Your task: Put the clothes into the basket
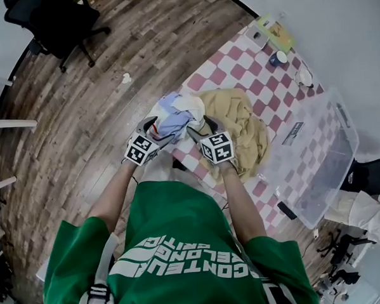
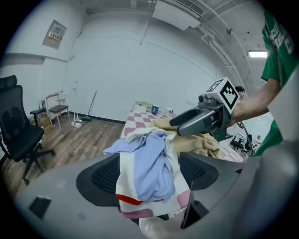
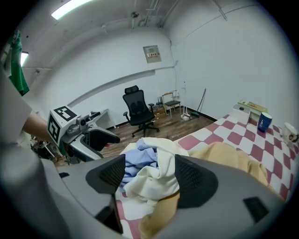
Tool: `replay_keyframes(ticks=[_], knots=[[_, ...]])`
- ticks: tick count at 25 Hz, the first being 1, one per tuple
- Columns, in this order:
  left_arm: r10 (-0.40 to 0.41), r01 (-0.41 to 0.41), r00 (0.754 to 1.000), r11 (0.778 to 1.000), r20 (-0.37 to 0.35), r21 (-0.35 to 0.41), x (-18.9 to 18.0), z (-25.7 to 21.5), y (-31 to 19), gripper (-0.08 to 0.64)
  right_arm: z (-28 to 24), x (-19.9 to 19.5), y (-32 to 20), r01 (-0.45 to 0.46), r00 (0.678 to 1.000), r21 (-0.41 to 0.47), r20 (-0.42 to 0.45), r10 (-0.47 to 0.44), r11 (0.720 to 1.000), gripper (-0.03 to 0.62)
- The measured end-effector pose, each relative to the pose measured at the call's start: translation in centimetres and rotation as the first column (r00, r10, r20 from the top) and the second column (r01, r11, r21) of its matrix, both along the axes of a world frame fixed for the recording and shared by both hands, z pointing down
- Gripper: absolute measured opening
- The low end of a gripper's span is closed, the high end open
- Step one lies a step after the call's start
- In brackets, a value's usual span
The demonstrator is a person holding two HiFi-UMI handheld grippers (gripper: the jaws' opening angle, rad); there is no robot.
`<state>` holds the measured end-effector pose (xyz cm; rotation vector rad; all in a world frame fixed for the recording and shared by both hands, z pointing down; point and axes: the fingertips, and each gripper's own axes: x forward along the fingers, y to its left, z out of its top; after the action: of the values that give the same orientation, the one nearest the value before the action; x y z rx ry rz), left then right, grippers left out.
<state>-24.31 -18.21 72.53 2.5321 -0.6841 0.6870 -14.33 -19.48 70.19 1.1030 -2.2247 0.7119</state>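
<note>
A heap of clothes lies at the near left end of the red-and-white checked table [image 1: 236, 58]: a light blue garment [image 1: 176, 121], a white one [image 1: 191, 105] and a big tan one [image 1: 244, 123]. My left gripper [image 1: 162, 130] stands open around the blue and white cloth [image 2: 152, 163], which fills the gap between its pads. My right gripper [image 1: 200, 130] is open too, with the white cloth [image 3: 155, 181] bunched between its jaws and the blue garment [image 3: 140, 161] just beyond. The clear plastic basket [image 1: 350, 126] sits empty at the table's right side.
A blue mug [image 1: 277, 58], a yellow-green box [image 1: 274, 32] and small items sit at the table's far end. A black office chair [image 1: 59, 21] stands on the wooden floor at the far left. A small dark object [image 1: 286, 210] lies near the basket's near corner.
</note>
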Motion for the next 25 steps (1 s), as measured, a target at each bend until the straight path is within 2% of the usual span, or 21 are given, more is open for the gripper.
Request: replay_keyframes(ticks=[3,9,16,19,25], knots=[[0.009,-0.008,1.0,0.999,0.023,-0.034,0.3,1.9,-0.5,0.4,1.7,-0.4,-0.9,0.003,1.0,-0.034,-0.022,-0.004,0.999,0.337],[0.047,-0.038,0.996,0.992,0.074,-0.117,1.1,5.8,-1.2,0.411,6.1,-1.1,-2.2,-0.028,0.998,-0.128,-0.056,0.021,0.991,0.342],[0.116,-0.092,0.987,0.973,0.107,-0.213,2.6,9.0,-0.3,0.411,10.2,-2.2,-2.4,-0.01,0.981,-0.2,-0.191,-0.029,0.98,0.341],[0.137,-0.106,0.982,0.97,0.13,-0.221,3.0,10.1,-0.2,0.411,11.9,-2.3,-2.2,-0.009,0.965,-0.207,-0.26,-0.046,0.978,0.341],[0.142,-0.111,0.982,0.967,0.122,-0.23,2.9,10.7,-0.4,0.403,12.3,-2.4,-2.2,-0.046,0.96,-0.251,-0.278,-0.026,0.967,0.318]])
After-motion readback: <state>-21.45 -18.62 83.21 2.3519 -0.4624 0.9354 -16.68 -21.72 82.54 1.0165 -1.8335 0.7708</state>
